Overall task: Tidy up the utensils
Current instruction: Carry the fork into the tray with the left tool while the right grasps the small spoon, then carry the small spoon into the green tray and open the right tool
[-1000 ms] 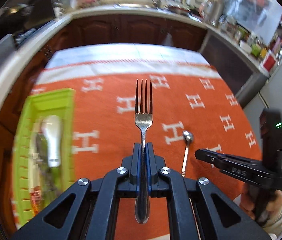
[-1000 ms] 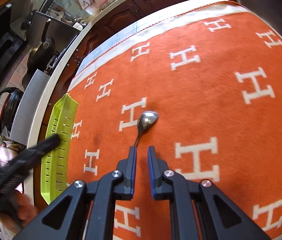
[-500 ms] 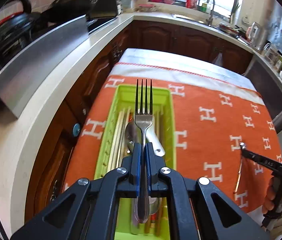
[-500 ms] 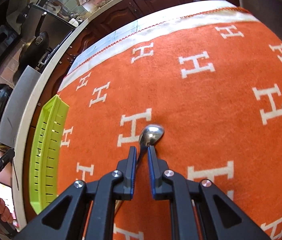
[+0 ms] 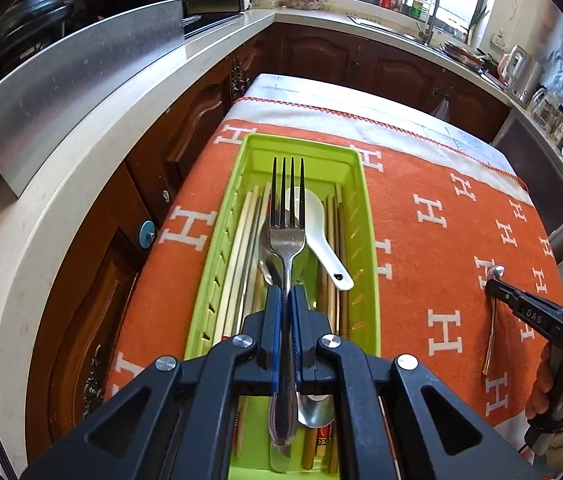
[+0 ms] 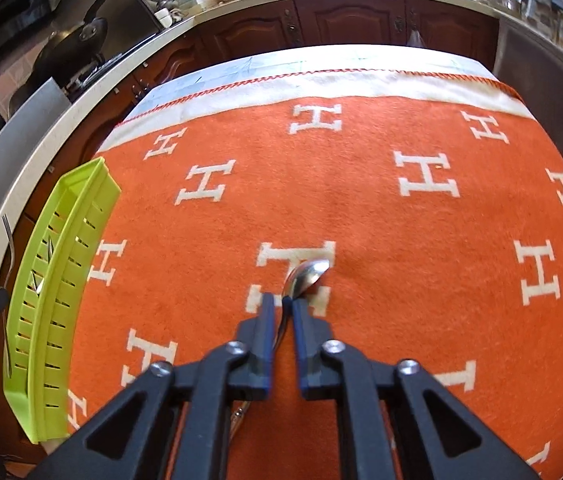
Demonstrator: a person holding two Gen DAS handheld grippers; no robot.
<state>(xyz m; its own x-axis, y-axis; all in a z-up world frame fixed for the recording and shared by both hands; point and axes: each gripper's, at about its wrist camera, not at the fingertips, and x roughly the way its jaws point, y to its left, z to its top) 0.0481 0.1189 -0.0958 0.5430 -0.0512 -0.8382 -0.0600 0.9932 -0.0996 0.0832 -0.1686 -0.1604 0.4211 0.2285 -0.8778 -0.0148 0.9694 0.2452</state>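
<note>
My left gripper [image 5: 285, 292] is shut on a metal fork [image 5: 287, 216] and holds it lengthwise above the green utensil tray [image 5: 369, 240]. The tray holds chopsticks, a white ceramic spoon [image 5: 317, 220] and metal spoons. My right gripper [image 6: 280, 302] is low over the orange cloth, its jaws a little apart around the handle of a small metal spoon [image 6: 307, 276] that lies on the cloth. I cannot tell whether the pads press the handle. The spoon [image 5: 495, 272] and right gripper [image 5: 493, 286] also show in the left wrist view. The tray [image 6: 61, 264] stands at the left in the right wrist view.
The orange cloth with white H marks [image 6: 361, 200] covers the table. A white counter [image 5: 61, 168] with wooden cabinets runs along the left and back. The tray sits near the cloth's left edge.
My left gripper has carried the fork leftward from above the cloth to above the tray. My right gripper has moved forward and down along the small spoon's handle toward its bowl.
</note>
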